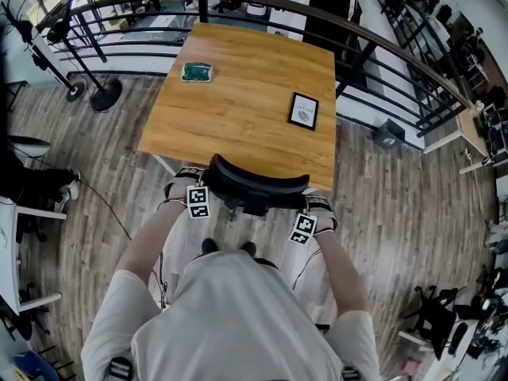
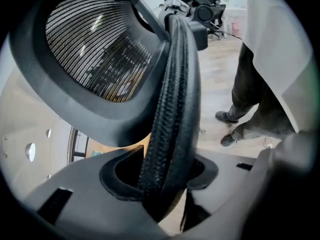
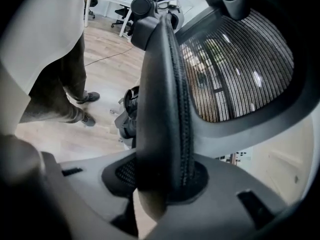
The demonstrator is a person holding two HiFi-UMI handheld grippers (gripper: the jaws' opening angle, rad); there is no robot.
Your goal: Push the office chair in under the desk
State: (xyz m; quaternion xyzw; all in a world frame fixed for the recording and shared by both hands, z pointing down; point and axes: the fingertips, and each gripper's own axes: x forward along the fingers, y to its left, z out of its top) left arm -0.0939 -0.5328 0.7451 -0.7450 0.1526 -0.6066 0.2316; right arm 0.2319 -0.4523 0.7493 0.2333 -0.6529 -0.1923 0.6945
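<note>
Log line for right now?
chair: back at desk edge | left claw: open astride chair back | right claw: open astride chair back

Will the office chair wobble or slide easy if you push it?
The office chair probably moves easily: the wood floor looks smooth, though its underside is hidden. Its black frame looks thick, so likely stiff, while the mesh would give slightly. Pushed high on the back, where the left hand-held gripper and right hand-held gripper sit, it might lean first.

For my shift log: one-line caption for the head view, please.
The left gripper and right gripper straddle the office chair back at the desk edge.
</note>
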